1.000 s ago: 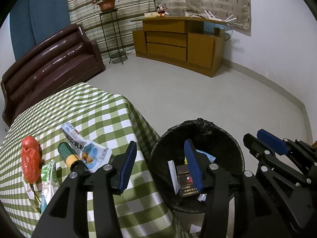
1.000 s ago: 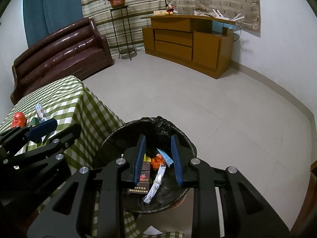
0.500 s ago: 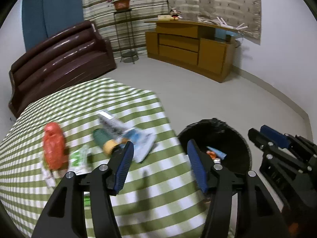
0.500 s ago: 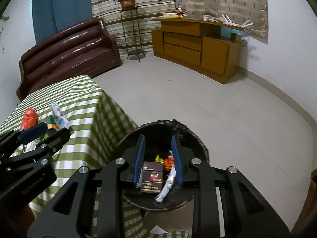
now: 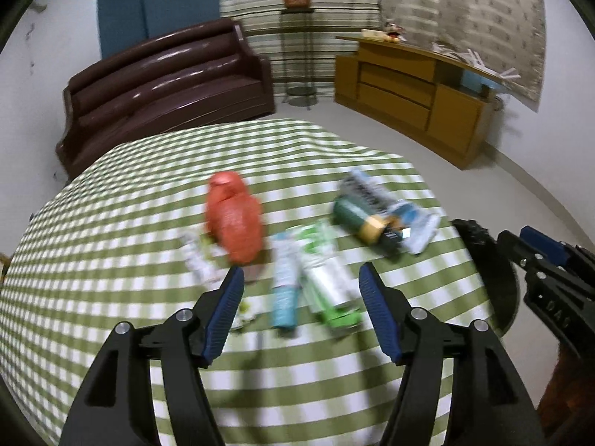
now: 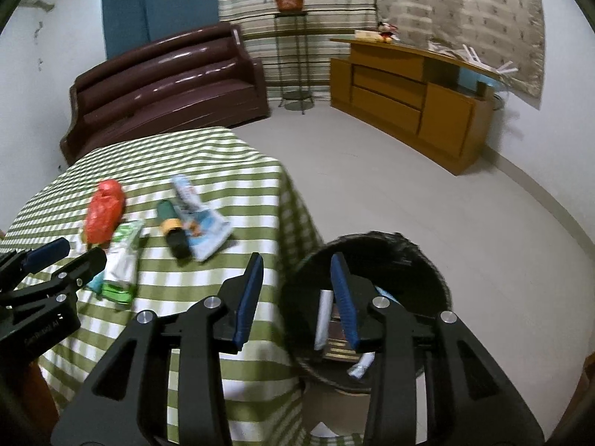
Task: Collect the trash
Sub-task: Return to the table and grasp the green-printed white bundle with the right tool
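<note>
Both grippers swung from the black-lined bin (image 6: pixel 366 297) toward the table trash, jaws just opening, both empty. Left gripper (image 5: pixel 301 290) wide, right gripper (image 6: pixel 297 290) narrower. Green-white foil wrapper (image 5: pixel 327 282), nearest the bin-side pile, looked light, crinkly: pinch mid-body.

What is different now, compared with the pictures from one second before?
Both tongs swung from above the black bin toward the checked table. The left tongs now hang over the wrappers, and the right tongs sit at the table's edge. The jaws of both have just been opening, with nothing between them. The red bag, the green tube and the wrappers lie where they were.
</note>
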Available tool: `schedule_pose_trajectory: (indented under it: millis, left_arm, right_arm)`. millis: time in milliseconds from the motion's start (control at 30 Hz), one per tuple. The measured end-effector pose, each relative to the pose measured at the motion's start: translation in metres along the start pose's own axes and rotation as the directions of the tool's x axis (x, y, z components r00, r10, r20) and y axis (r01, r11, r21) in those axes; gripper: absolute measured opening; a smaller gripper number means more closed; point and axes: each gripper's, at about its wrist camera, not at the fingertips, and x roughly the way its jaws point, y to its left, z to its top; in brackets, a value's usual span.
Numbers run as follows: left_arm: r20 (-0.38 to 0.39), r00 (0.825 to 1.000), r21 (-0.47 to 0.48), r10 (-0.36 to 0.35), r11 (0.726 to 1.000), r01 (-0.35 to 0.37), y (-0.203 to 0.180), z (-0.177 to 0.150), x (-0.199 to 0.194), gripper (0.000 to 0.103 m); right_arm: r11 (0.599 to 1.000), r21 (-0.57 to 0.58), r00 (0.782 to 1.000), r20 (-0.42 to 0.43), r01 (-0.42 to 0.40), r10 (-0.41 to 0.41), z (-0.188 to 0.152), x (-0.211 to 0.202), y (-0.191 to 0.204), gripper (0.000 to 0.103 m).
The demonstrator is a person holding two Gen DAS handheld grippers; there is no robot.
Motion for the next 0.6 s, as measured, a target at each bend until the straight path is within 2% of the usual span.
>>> schedule_pose_trajectory:
  millis: [133,267,600]
  left_arm:
    - [-0.005,0.999,-0.037,0.032,0.999,-0.032,0.027,-0.007,-0.003,0.065]
    - [-0.009,0.998,-0.069,0.064,0.996,-0.064,0.051,-0.014,-0.006,0.068]
    - [-0.03,0.993,-0.127,0.114,0.985,-0.117,0.099,-0.025,-0.006,0.068]
  right_arm:
    - [0.999,-0.035,0.999,-0.007,-0.037,0.036,0.002,0.0,0.029,0.038]
    - [0.995,-0.066,0.997,-0.013,-0.073,0.072,0.003,0.002,0.056,0.045]
    - [0.983,-0.126,0.99,-0.059,-0.134,0.128,0.005,0.019,0.114,0.045]
